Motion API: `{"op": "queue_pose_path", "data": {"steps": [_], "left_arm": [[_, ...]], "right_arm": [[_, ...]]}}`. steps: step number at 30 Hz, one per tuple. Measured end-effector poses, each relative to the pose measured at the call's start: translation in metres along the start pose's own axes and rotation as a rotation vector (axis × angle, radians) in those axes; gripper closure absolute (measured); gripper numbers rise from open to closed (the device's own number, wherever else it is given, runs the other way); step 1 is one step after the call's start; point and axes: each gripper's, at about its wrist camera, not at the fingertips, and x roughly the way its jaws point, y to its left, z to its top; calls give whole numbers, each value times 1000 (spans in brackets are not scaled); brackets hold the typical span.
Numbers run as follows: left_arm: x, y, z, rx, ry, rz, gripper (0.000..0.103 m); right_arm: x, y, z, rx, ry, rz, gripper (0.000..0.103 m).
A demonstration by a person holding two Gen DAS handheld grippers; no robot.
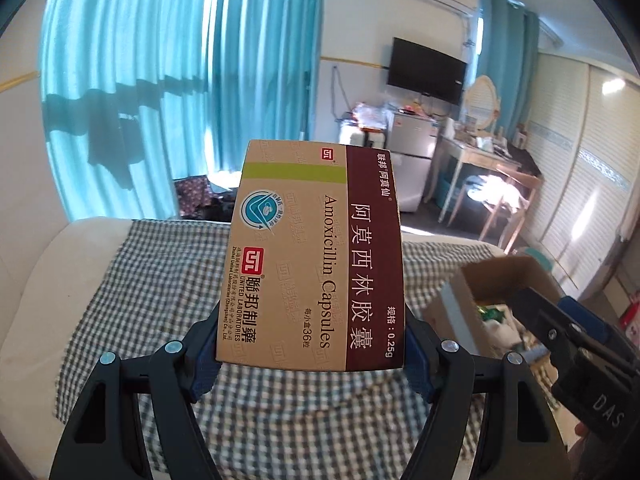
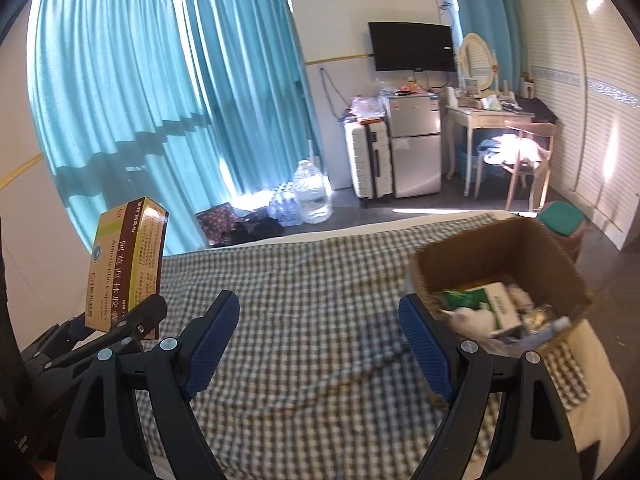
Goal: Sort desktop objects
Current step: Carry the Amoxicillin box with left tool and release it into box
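Bright daylight through curtains (image 2: 120,92); fisheye-warped edges.

Teal curtains (image 2: 160,92) fill the far left, a big water jug (image 2: 313,192) standing at their foot. Right of it, a white suitcase (image 2: 368,160) touches a silver fridge (image 2: 414,148); black TV (image 2: 412,46) above, wooden chair (image 2: 528,160) far right.

Medicine box (image 1: 310,256) hides the checked cloth (image 1: 160,280) behind it, right tongs (image 1: 532,304) cover part of the cardboard box (image 1: 496,276), its contents (image 2: 500,312) are blurred, both tongs' arms cut off at bottom edge.
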Motion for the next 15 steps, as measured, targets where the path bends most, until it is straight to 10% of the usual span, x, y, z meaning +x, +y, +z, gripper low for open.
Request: {"op": "queue_pose_path", "data": {"steps": [15], "left_arm": [[63,-137,-30,190,87,-141,27]], "right_arm": [[12,-129,-36,143,58,-201,21]]}}
